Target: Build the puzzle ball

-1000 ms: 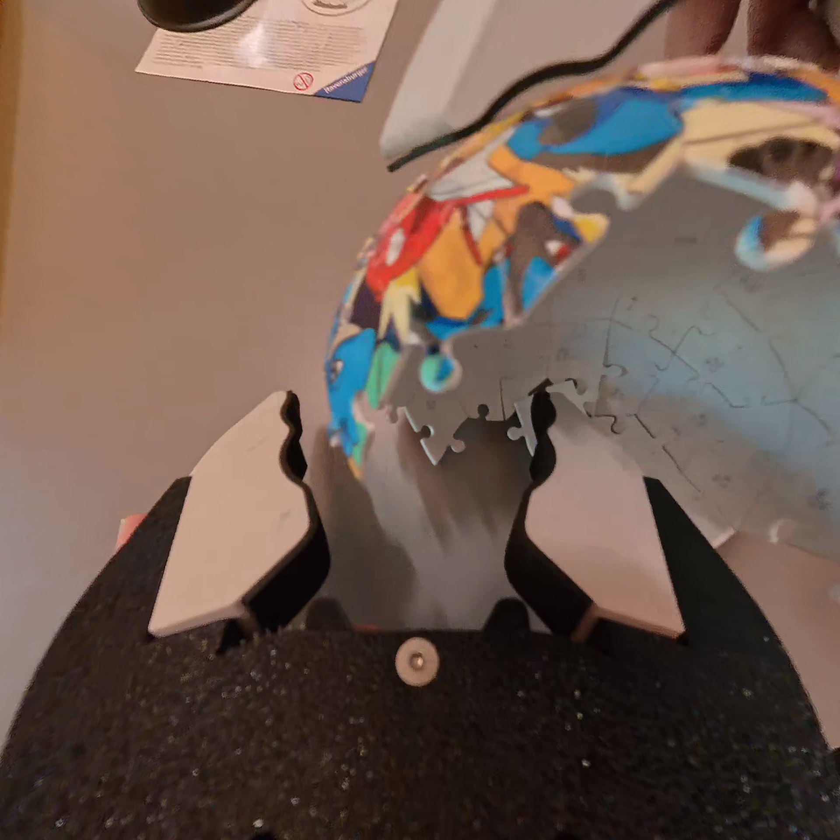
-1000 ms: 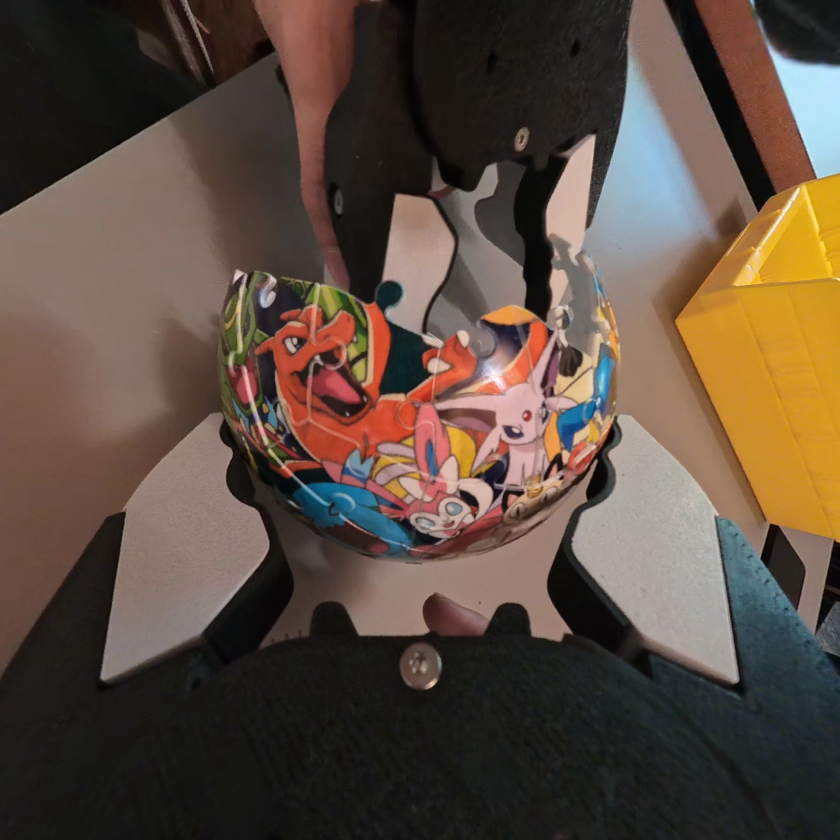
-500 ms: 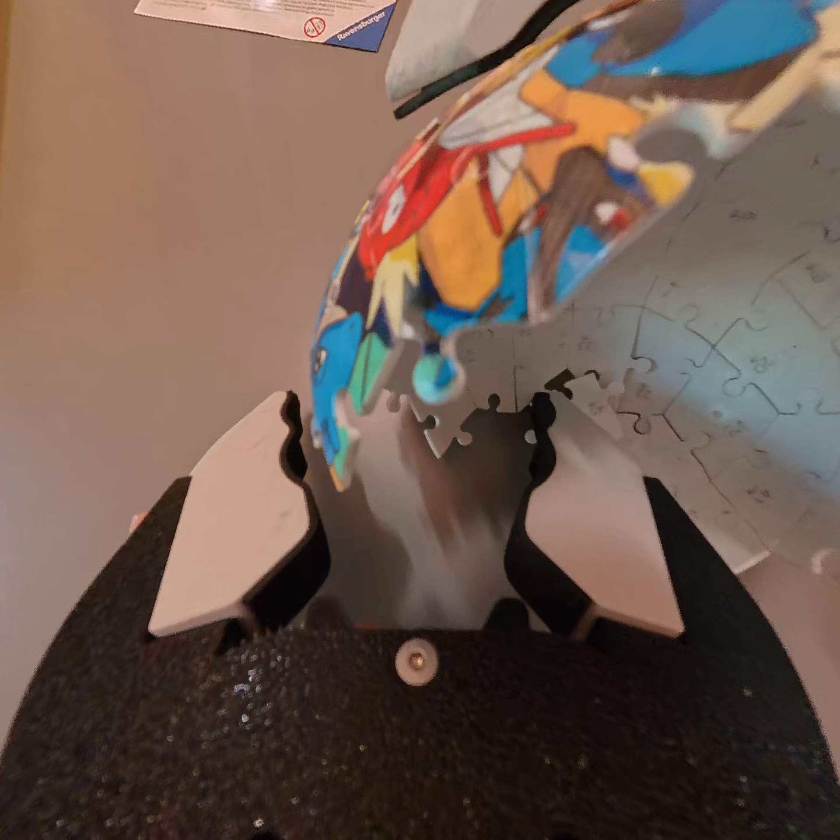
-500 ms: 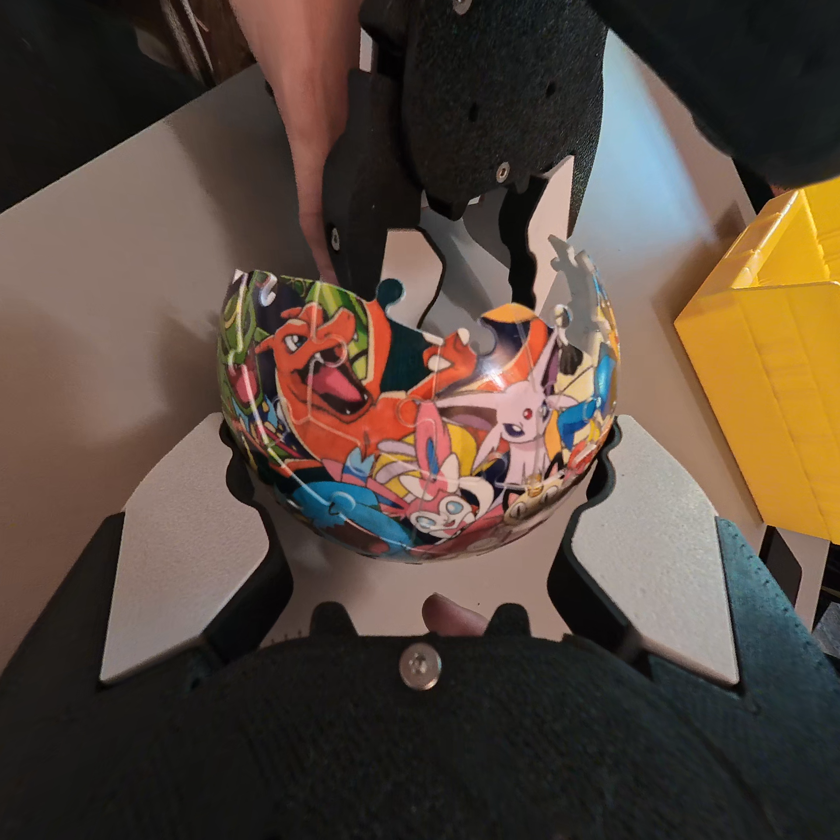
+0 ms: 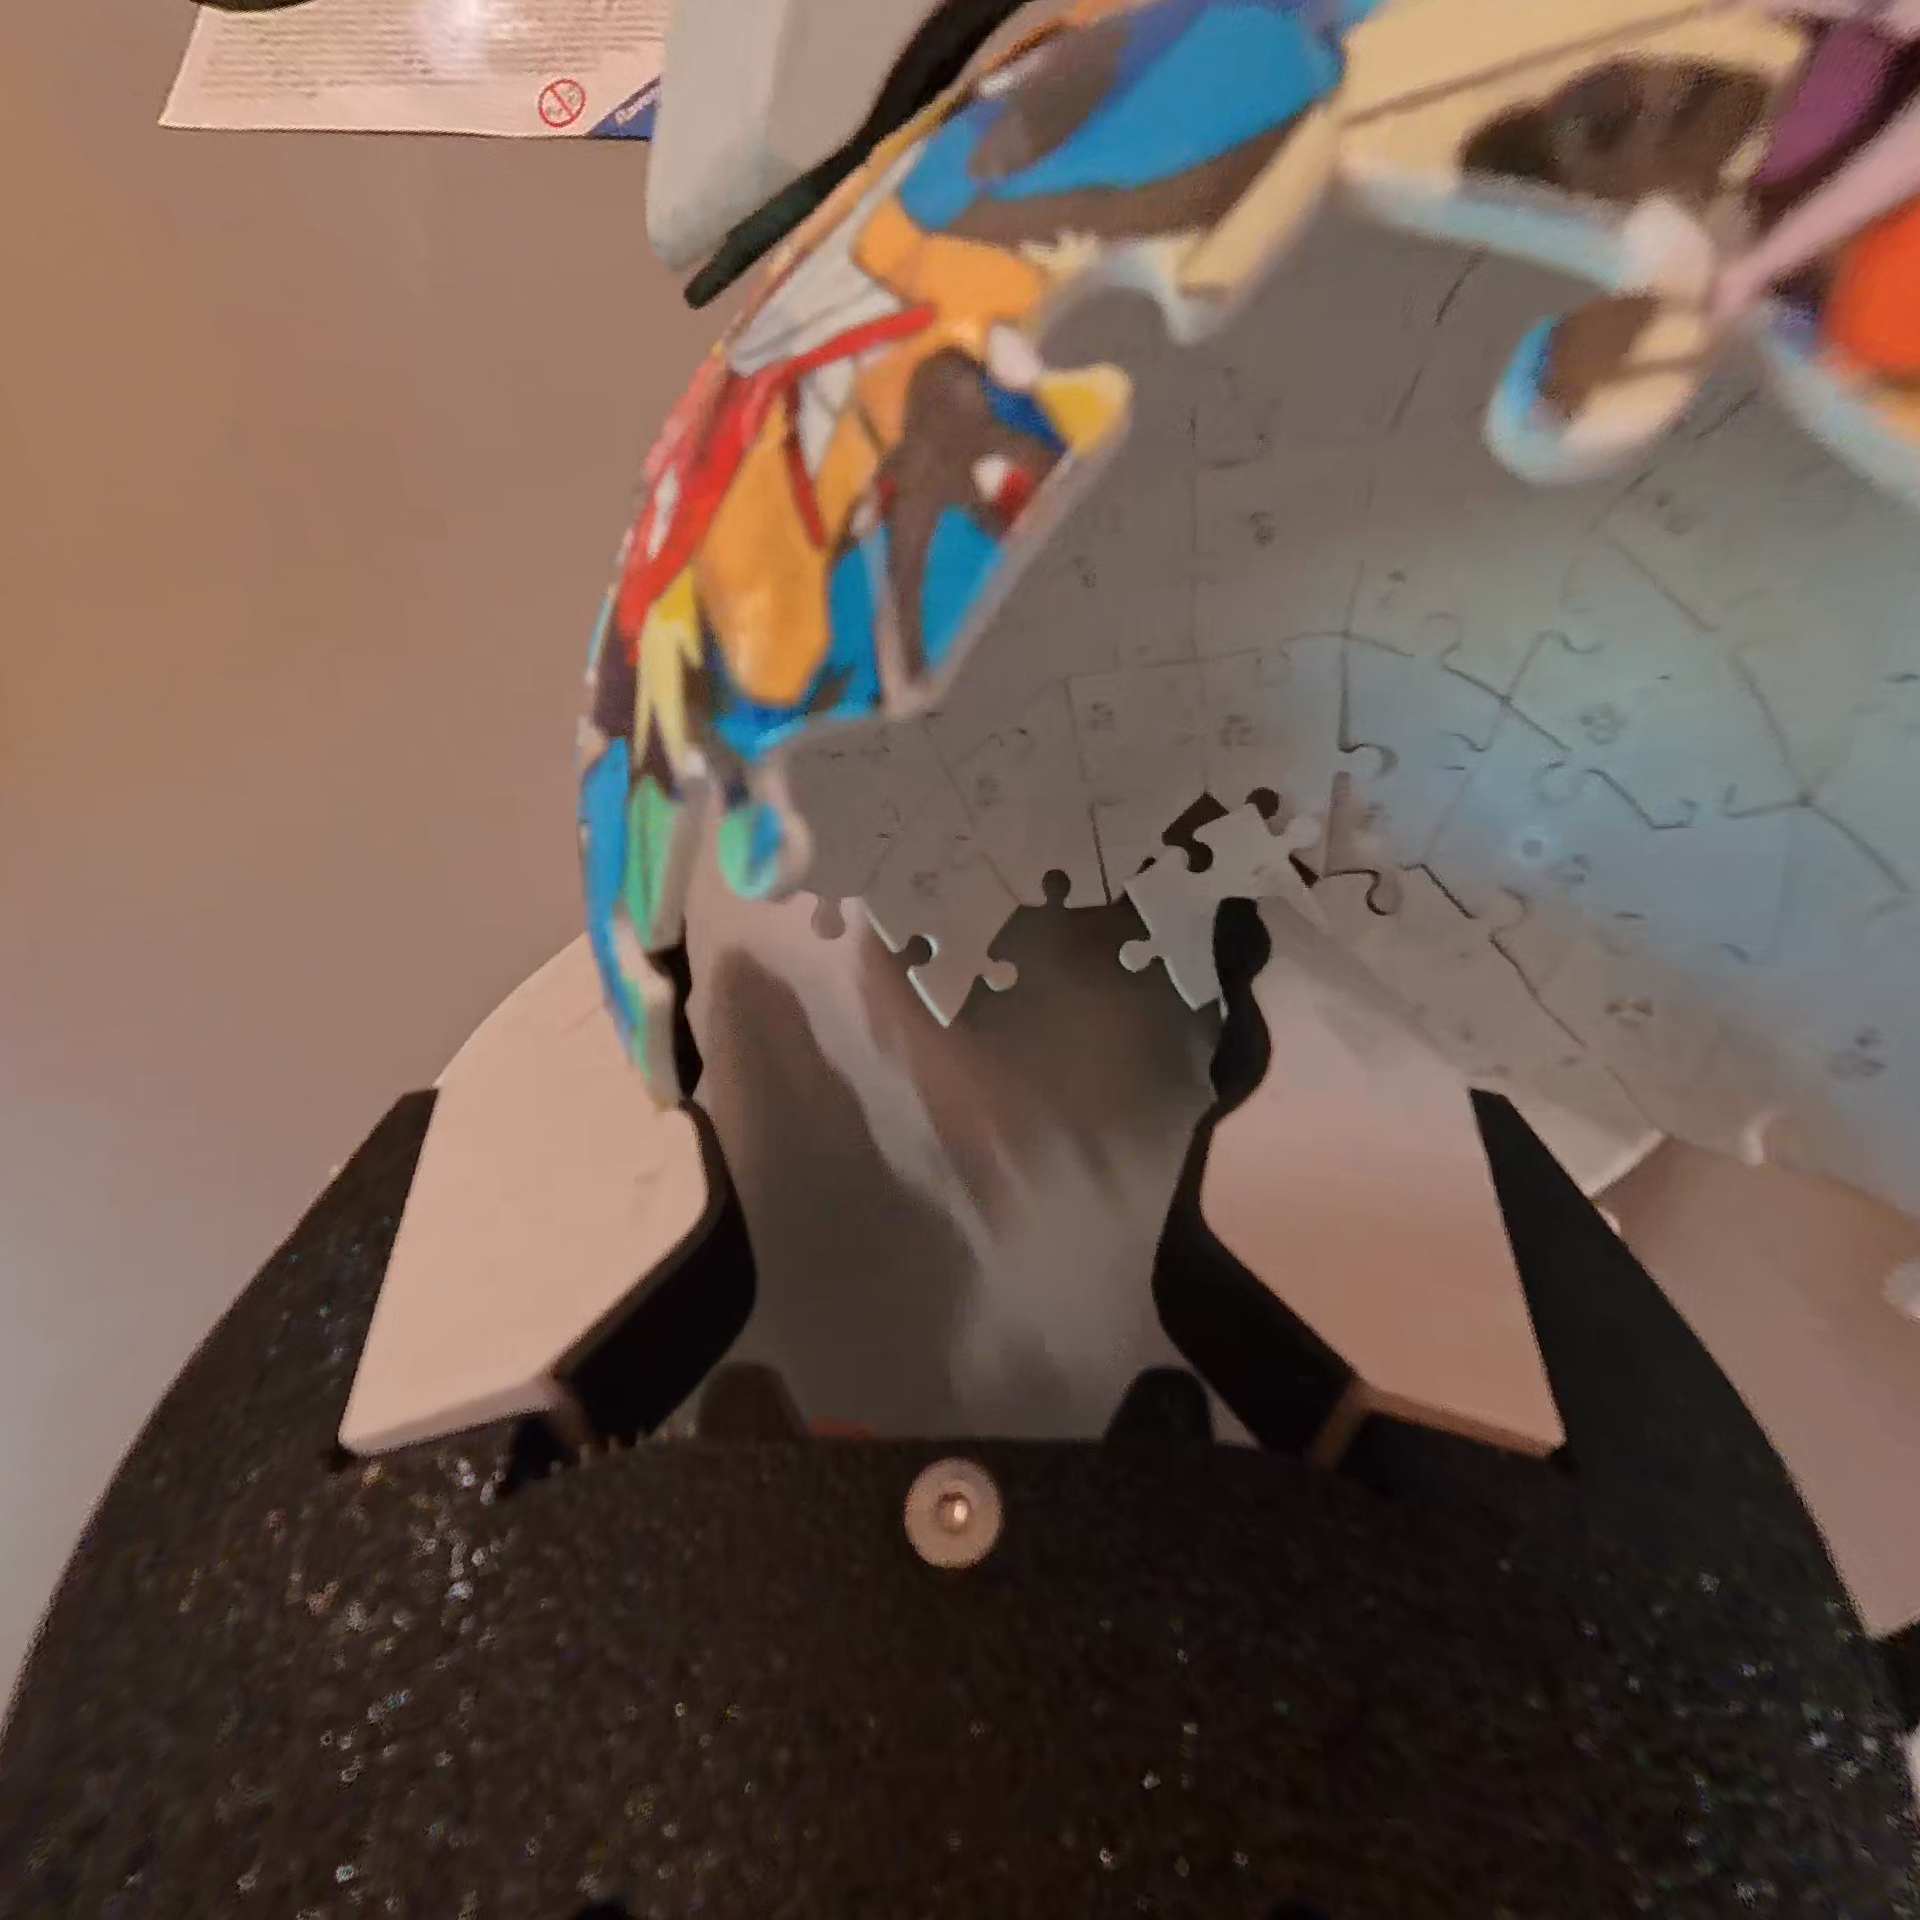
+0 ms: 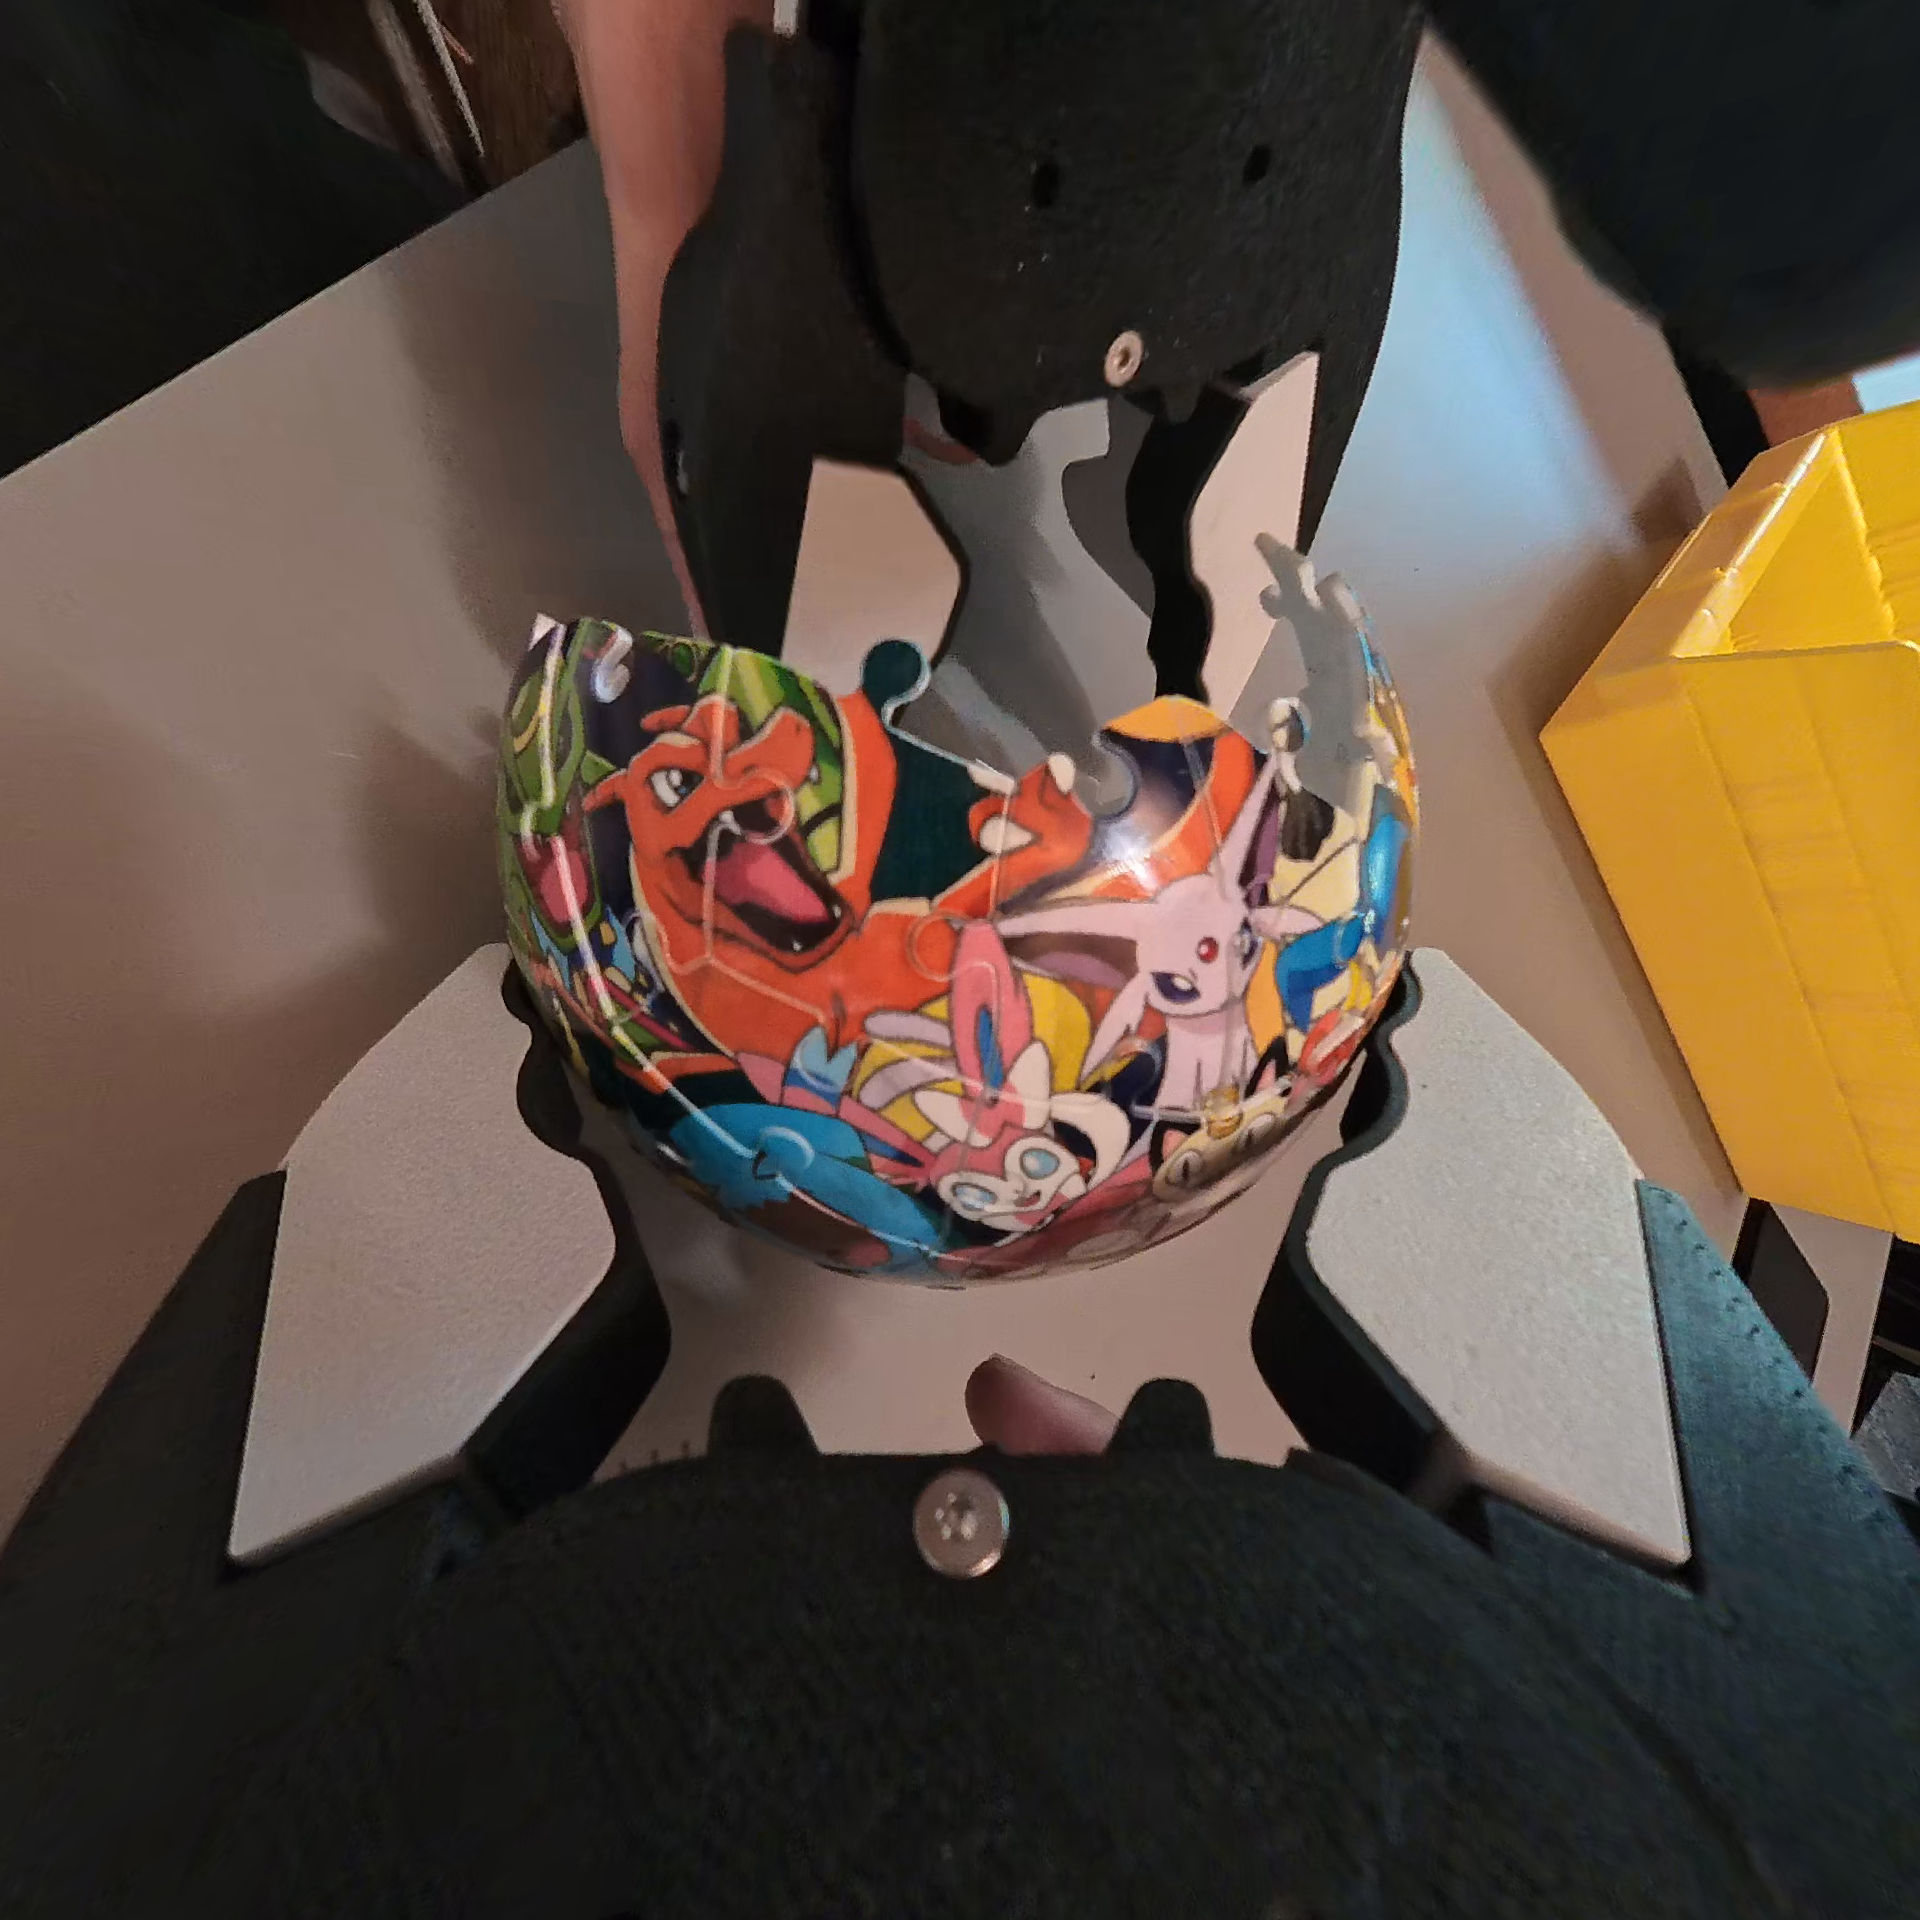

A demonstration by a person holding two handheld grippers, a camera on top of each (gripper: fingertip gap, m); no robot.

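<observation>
**Half-built puzzle ball cradled between both grippers**

On the left side of the left wrist view, a bare beige table (image 5: 260, 623) runs up to a printed leaflet (image 5: 416, 73) lying flat at the top edge. The left gripper (image 5: 951, 997) has its jaws spread, with nothing pinched between them; its two fingertips reach the jagged lower rim of the puzzle ball (image 5: 1403, 675). From here the ball shows as an open shell (coloured cartoon print outside, plain grey inside with the piece seams visible), and the picture is somewhat blurred. One grey piece (image 5: 1216, 862) at the rim, just above the right fingertip, sits crooked with dark gaps around it. Whether the fingertip touches it, I cannot tell.

In the right wrist view, the right gripper (image 6: 956, 1029) grips the puzzle ball (image 6: 935, 935) from both sides, its fingers pressed against the lower half of the bowl-shaped shell above the table (image 6: 260, 623). The left gripper (image 6: 1070, 665) comes in from the top, jaws apart, tips at the ball's notched far edge. At the far right stands a yellow box (image 6: 1766, 914), near the ball but apart from it.
</observation>
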